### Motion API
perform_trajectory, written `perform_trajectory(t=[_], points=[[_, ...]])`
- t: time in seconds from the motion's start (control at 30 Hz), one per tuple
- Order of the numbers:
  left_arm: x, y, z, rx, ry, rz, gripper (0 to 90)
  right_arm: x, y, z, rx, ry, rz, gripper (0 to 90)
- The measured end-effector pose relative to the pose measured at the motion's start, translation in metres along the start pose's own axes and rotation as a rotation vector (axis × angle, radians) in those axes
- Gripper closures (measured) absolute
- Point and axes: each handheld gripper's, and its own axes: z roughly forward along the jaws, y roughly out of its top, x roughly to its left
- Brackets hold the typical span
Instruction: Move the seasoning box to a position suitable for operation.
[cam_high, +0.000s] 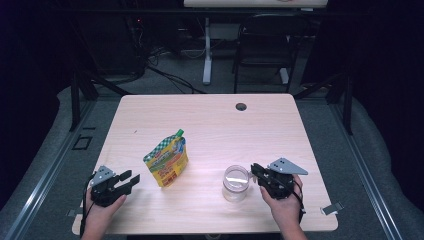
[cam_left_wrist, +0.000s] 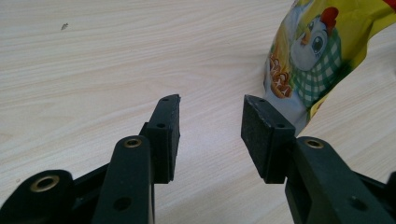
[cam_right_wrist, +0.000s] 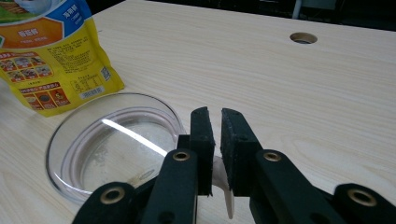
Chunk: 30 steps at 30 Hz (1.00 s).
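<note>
Glass mug grabbed by its handle, pouch just sitting there

The clear glass mug (cam_high: 235, 182) stands upright on the tabletop (cam_high: 210, 120) toward the near right, and the right hand-held gripper (cam_high: 256, 172) is clamped on its handle (cam_right_wrist: 223, 184), which you can see pinched between the two pads in the right gripper view. To the mug's left, a bit apart, a yellow stand-up pouch (cam_high: 167, 160) with a green cap stands upright. The left hand-held gripper (cam_high: 134, 180) sits just left of the pouch with jaws spread wide and nothing between them, not touching it.
</note>
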Motion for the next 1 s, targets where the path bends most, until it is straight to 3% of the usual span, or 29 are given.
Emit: perform_trajectory(t=[0.77,0.83,1.0], points=[[0.000,0.000,0.001,0.000,-0.004,0.002,57.1,-0.007,-0.003,0.000,0.004,0.022,0.043,86.9],[0.000,0.000,0.002,0.000,-0.004,0.002,57.1,-0.008,-0.004,0.001,0.004,0.032,0.069,87.4],[0.000,0.000,0.002,0.005,-0.002,0.006,57.2,-0.018,-0.006,0.001,-0.024,0.121,0.206,85.5]])
